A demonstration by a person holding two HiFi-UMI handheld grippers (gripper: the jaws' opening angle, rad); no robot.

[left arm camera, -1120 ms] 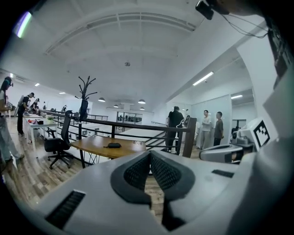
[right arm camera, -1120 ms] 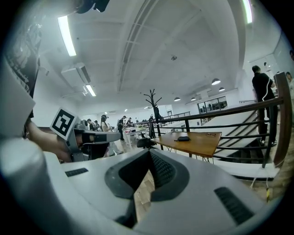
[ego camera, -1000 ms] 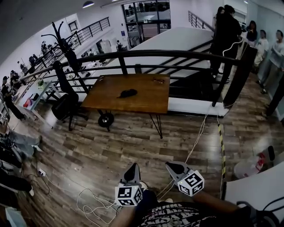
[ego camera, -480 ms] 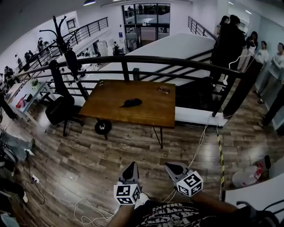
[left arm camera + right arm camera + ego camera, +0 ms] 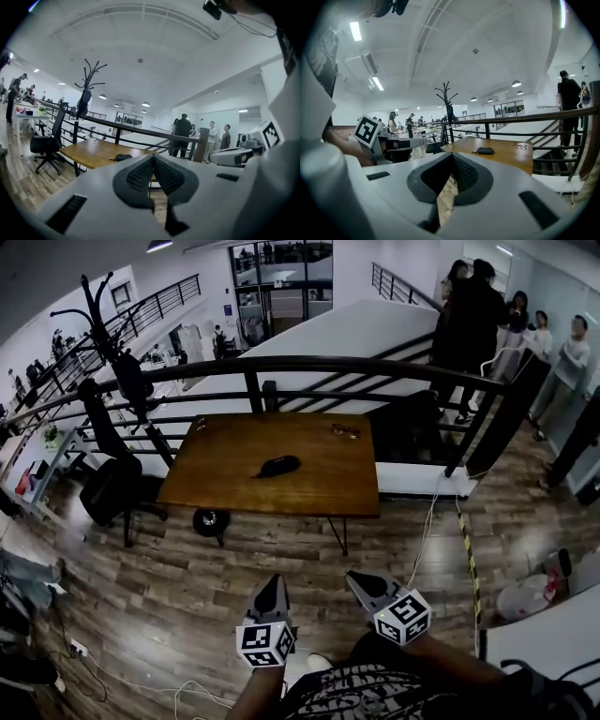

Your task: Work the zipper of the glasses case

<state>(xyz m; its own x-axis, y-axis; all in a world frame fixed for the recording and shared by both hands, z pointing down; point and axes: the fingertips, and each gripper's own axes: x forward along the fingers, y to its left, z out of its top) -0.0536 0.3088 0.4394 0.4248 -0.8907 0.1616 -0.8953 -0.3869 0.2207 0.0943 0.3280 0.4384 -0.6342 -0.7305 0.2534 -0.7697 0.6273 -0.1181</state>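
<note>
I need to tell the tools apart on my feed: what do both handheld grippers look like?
The left gripper and right gripper match: pale grey bodies tapering to dark jaws with dark, textured pads. Each carries a white cube printed with black square markers. The person wears a dark-and-light patterned top.

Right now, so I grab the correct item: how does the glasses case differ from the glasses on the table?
The glasses case is a dark, solid oval near the middle of the wooden table; the glasses are a thin, open frame near its far edge. The case looks bulkier than the glasses. Both lie untouched on the table.
</note>
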